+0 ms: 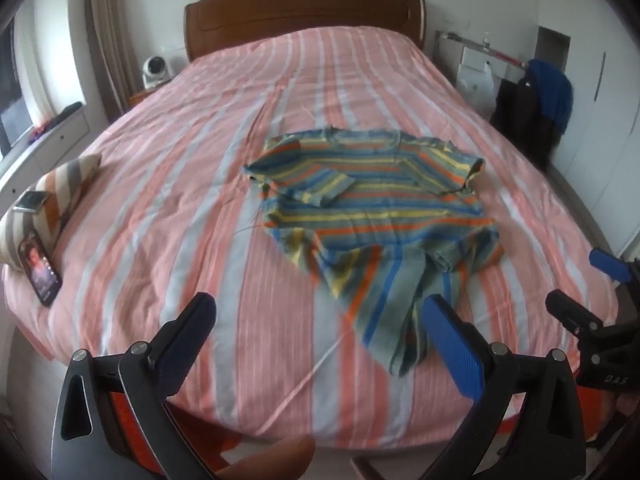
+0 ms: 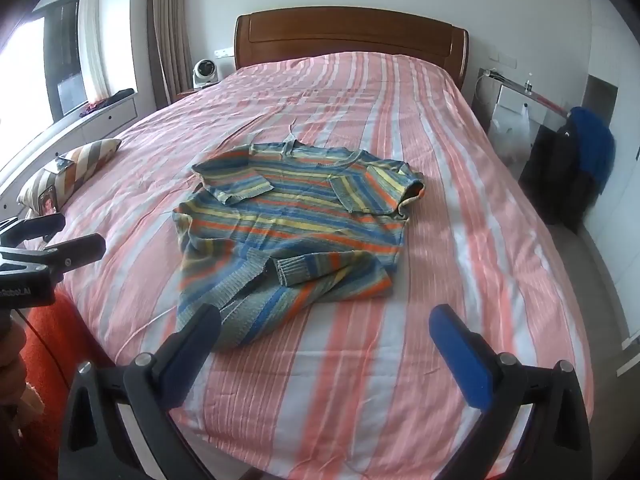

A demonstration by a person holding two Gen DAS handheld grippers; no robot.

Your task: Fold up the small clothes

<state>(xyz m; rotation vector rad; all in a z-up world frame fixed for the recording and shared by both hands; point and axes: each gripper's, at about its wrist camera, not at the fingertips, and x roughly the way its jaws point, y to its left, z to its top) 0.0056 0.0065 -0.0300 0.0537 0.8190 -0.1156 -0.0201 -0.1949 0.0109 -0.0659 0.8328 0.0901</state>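
A knitted sweater (image 1: 380,208) (image 2: 296,224) with blue, orange, yellow and green stripes lies flat in the middle of the bed (image 1: 180,200) (image 2: 460,220). Its sleeves are turned in over the chest, and its lower part is rumpled toward the near edge. My left gripper (image 1: 320,320) hovers open before the sweater's near left corner with nothing between its fingers. My right gripper (image 2: 326,326) is open too, just short of the near hem and touching nothing. Each gripper shows at the edge of the other's view: the right gripper (image 1: 588,288) and the left gripper (image 2: 64,236).
The bed has a pink and white striped cover and a wooden headboard (image 1: 304,12). A striped pillow (image 1: 60,188) (image 2: 76,168) and a phone (image 1: 40,272) lie at the left edge. A small fan (image 1: 156,70) stands left of the headboard. Dark and blue clothes (image 1: 536,112) hang at the right.
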